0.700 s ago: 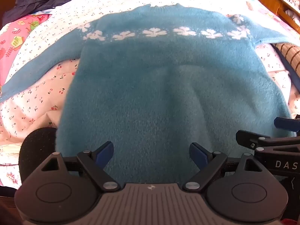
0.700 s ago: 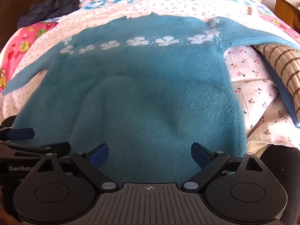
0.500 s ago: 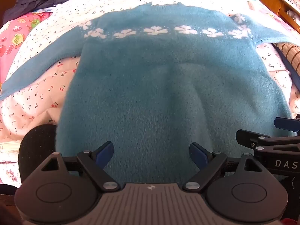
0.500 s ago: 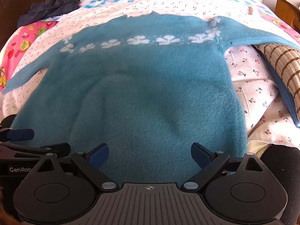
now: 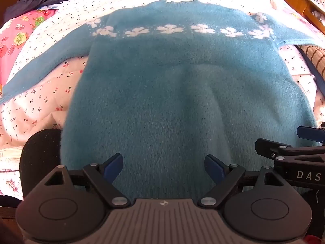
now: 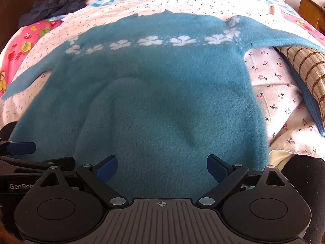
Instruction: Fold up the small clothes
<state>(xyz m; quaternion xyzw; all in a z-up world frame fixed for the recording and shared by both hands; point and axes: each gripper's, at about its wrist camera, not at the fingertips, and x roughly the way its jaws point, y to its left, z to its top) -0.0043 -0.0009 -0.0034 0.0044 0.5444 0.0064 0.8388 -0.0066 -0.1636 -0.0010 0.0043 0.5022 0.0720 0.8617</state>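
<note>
- Cherry-print bedding (image 5: 50, 93) covered the bed in front of you, with a pink cartoon-print cloth (image 5: 22, 34) at the far left and a dark garment (image 6: 54, 5) heaped near the far left corner.
- Your blue fleece sweater (image 5: 178, 93) lay spread flat on that bedding, hem toward you, neckline away, both sleeves stretched out to the sides.
- A row of white flowers (image 6: 150, 40) ran across its chest.
- A brown checked cloth (image 6: 306, 65) sat just beside the sweater's right sleeve, which lay over its far end.
- You held the left gripper (image 5: 163, 167) over the hem with its blue-padded fingers (image 5: 112, 165) spread wide apart, nothing between them.
- You held the right gripper (image 6: 162, 167) the same way, over the hem on the right, fingers (image 6: 216, 167) wide apart and gripping nothing.
- Both grippers sat side by side, each showing at the edge of the other's view.
</note>
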